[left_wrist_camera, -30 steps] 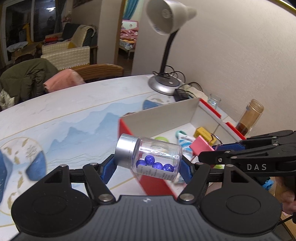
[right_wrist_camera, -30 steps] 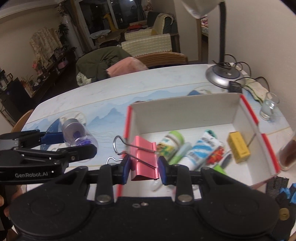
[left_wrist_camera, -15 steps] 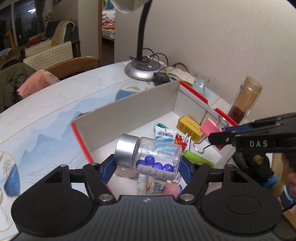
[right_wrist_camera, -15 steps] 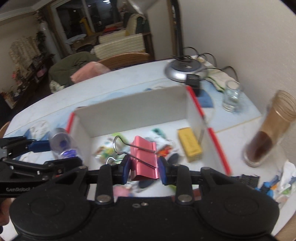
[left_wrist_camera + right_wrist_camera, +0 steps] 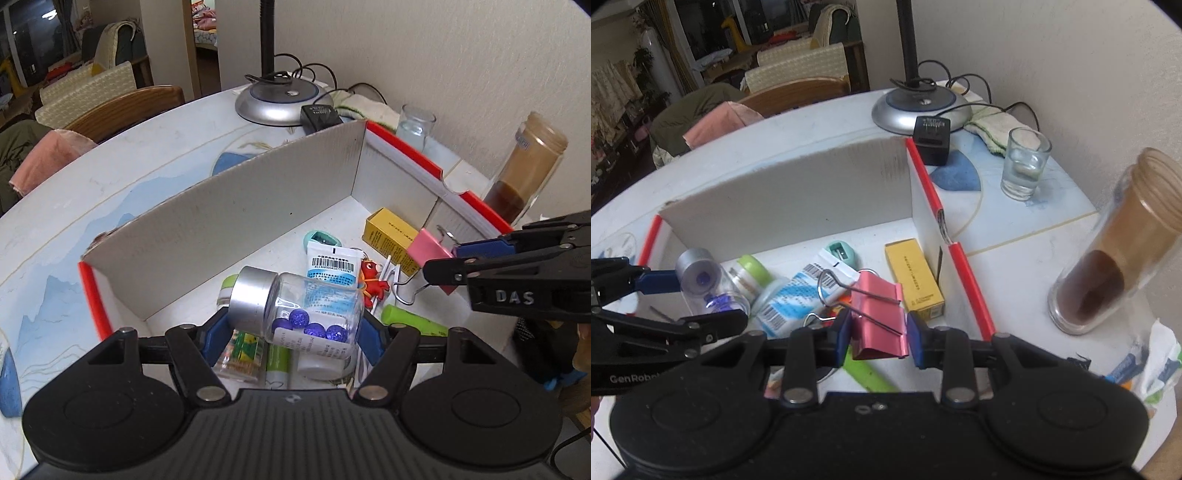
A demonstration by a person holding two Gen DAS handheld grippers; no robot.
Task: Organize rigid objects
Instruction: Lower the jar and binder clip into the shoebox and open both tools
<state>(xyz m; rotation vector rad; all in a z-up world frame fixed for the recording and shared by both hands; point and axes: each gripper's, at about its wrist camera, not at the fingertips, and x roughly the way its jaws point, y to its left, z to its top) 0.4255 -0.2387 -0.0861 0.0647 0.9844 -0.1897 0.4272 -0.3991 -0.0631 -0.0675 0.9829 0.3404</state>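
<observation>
Left wrist: jar [image 5: 306,314] and clip [image 5: 430,247] now over box [image 5: 229,221].

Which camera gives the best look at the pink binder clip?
The right wrist view. The clip sits centered and close between the right tongs, showing its pink body and both wire handles. The left wrist view shows the clip only at the right edge, smaller and partly hidden by those tongs.

Your left wrist camera looks down from close above the box [image 5: 229,206] toward its far wall, your right one from its right end, both sharing its cluttered floor.
</observation>
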